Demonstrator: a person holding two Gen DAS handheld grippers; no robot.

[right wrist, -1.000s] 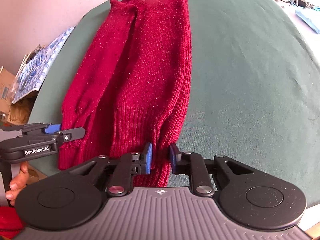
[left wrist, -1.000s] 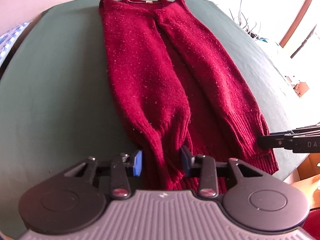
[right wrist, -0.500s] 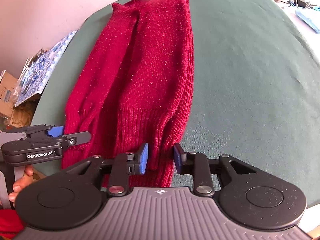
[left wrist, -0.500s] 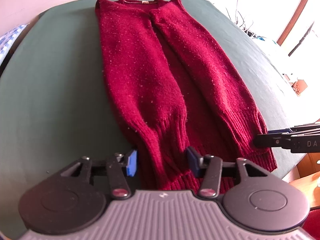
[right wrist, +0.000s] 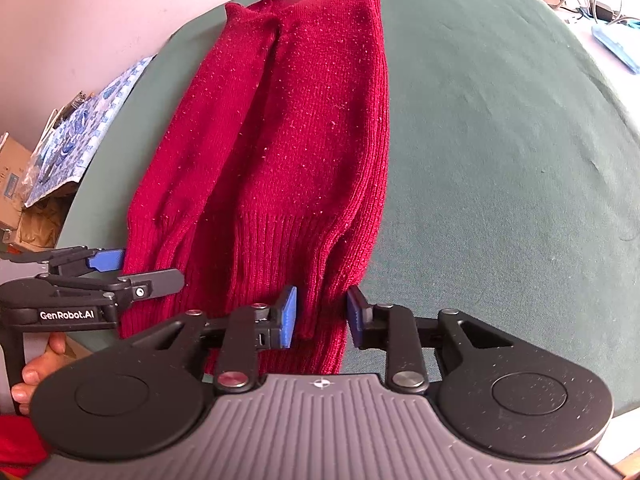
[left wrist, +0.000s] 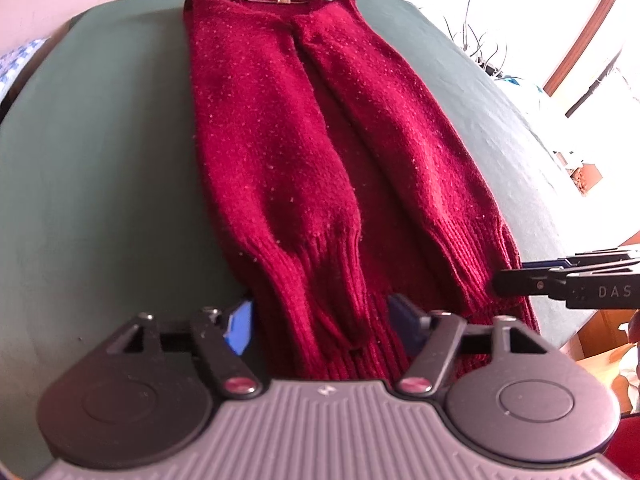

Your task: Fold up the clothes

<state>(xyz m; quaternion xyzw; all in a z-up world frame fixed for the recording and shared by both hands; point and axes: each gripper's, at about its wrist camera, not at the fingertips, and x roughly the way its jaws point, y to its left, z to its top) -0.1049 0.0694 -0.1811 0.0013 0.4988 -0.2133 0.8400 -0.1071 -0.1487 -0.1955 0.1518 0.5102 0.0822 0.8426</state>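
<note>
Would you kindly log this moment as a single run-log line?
sweater: sleeves folded in, flat on green table | left gripper: open, straddling hem | right gripper: open, straddling hem | fold: not yet started

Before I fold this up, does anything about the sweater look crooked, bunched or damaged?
Nothing stands out. The red sweater lies flat on the green table, both sleeves folded inward along the body, cuffs near the hem. No holes or stains visible.

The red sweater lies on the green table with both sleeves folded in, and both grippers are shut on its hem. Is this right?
Not quite. The left gripper and right gripper are open, fingers either side of the sweater's hem; each wrist view shows it. The rest holds: sleeves folded in, green table.
</note>
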